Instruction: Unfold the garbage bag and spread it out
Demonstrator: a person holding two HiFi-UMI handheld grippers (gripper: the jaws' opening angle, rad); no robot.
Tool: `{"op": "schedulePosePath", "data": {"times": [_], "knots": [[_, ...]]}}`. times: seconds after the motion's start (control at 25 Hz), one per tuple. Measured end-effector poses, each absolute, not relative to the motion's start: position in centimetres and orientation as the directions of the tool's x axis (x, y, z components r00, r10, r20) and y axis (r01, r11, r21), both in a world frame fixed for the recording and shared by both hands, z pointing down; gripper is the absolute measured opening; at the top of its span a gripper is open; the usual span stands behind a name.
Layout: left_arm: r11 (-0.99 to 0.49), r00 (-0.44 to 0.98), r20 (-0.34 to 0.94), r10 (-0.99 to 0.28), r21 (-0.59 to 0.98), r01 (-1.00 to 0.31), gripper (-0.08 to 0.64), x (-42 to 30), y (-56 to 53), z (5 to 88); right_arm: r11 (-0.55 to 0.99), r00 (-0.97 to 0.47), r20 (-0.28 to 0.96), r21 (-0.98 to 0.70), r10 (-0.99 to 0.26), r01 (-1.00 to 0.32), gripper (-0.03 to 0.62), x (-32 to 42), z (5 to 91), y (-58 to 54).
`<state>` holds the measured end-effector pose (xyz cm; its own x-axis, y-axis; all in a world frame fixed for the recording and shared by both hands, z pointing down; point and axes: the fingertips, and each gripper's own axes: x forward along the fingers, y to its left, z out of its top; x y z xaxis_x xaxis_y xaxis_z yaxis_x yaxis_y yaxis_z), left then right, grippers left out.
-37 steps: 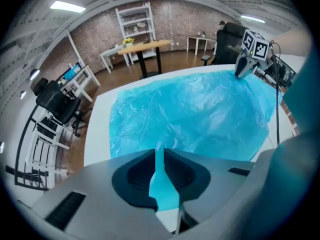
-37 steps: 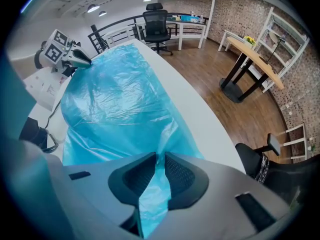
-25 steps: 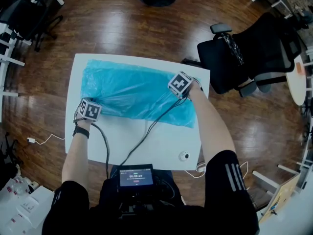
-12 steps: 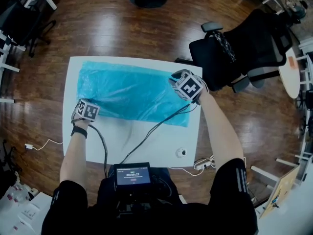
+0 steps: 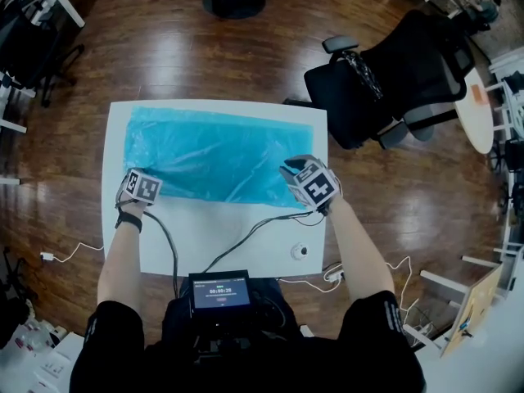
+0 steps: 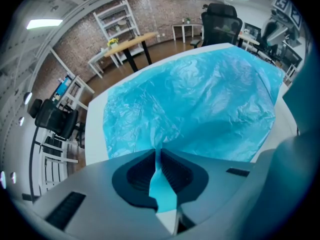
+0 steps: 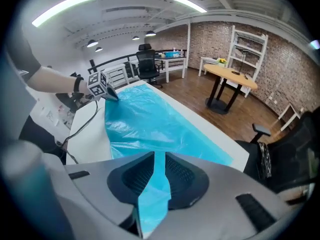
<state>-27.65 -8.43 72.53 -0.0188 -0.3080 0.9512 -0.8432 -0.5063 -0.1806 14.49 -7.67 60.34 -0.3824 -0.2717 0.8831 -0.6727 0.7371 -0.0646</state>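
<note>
1. The table point(image 5: 229, 236) bore the bag point(image 5: 213, 154), spread nearly flat across its far half.
2. The bag looked light, limp, slippery and easily torn, so its corners seemed the best hold.
3. The left gripper point(image 6: 156, 154) pinched the near-left corner, and the right gripper point(image 7: 159, 159) pinched the near-right.

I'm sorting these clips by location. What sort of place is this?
Probably an open office or lab workspace: a black swivel office chair, white open metal shelving against a red brick wall, and a wood-topped table on black legs.
</note>
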Motion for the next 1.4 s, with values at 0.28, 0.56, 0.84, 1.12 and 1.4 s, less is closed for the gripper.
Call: {"op": "schedulePosePath", "data": {"times": [0.28, 0.56, 0.84, 1.12, 1.4], "knots": [[-0.507, -0.019, 0.948, -0.319, -0.188, -0.841, 0.025, -27.7, -8.4, 72.5, 0.501, -0.316, 0.909, -0.147, -0.271, -0.853, 0.097, 17.3, 67.9, -1.7], [-0.511, -0.025, 0.948, -0.318, -0.194, -0.838, 0.028, -27.8, -8.3, 72.5, 0.487, -0.250, 0.933, -0.098, -0.259, -0.868, 0.095, 19.1, 70.8, 0.1], [-0.507, -0.047, 0.946, -0.322, -0.215, -0.835, 0.035, -28.8, -8.2, 72.5, 0.504, -0.247, 0.938, -0.095, -0.245, -0.859, 0.098, 19.7, 71.1, 0.0], [-0.493, -0.060, 0.942, -0.330, -0.226, -0.840, 0.037, -28.8, -8.2, 72.5, 0.528, -0.246, 0.935, -0.078, -0.255, -0.846, 0.098, 20.1, 71.0, -1.7], [-0.486, -0.070, 0.938, -0.340, -0.239, -0.841, 0.037, -28.8, -8.8, 72.5, 0.532, -0.247, 0.930, -0.068, -0.272, -0.844, 0.100, 20.2, 71.0, -3.5]]}}
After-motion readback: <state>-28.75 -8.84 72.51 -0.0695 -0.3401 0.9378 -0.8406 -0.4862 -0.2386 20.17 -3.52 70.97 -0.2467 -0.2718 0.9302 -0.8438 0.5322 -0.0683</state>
